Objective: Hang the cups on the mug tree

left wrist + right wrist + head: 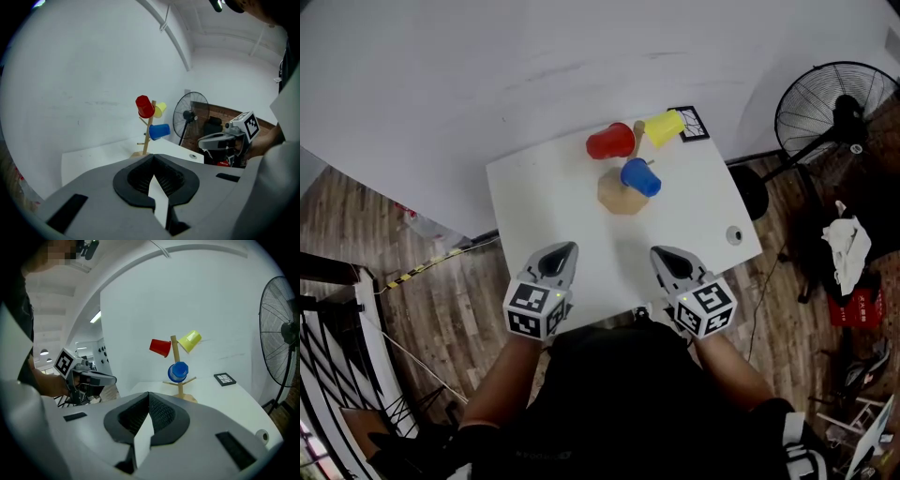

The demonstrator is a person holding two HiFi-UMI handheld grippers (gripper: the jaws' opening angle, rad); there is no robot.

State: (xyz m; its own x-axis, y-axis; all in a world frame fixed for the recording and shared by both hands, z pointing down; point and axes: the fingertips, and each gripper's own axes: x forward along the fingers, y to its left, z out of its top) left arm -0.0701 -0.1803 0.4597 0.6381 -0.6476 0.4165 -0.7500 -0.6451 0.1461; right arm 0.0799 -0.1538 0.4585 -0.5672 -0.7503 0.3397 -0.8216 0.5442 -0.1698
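Red cup (610,142), yellow cup (664,127) and blue cup (640,177) hang on the mug tree (622,192), far on the surface (544,197); seemingly none remain. My left tongs (560,260) and right tongs (671,262), near me, are clenched empty.

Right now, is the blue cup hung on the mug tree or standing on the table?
Hung: the blue cup sits on a mug tree peg, off the table.

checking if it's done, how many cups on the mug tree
3, all hung on the tree: red cup upper left, yellow cup upper right, blue cup lower down. None seems hidden.
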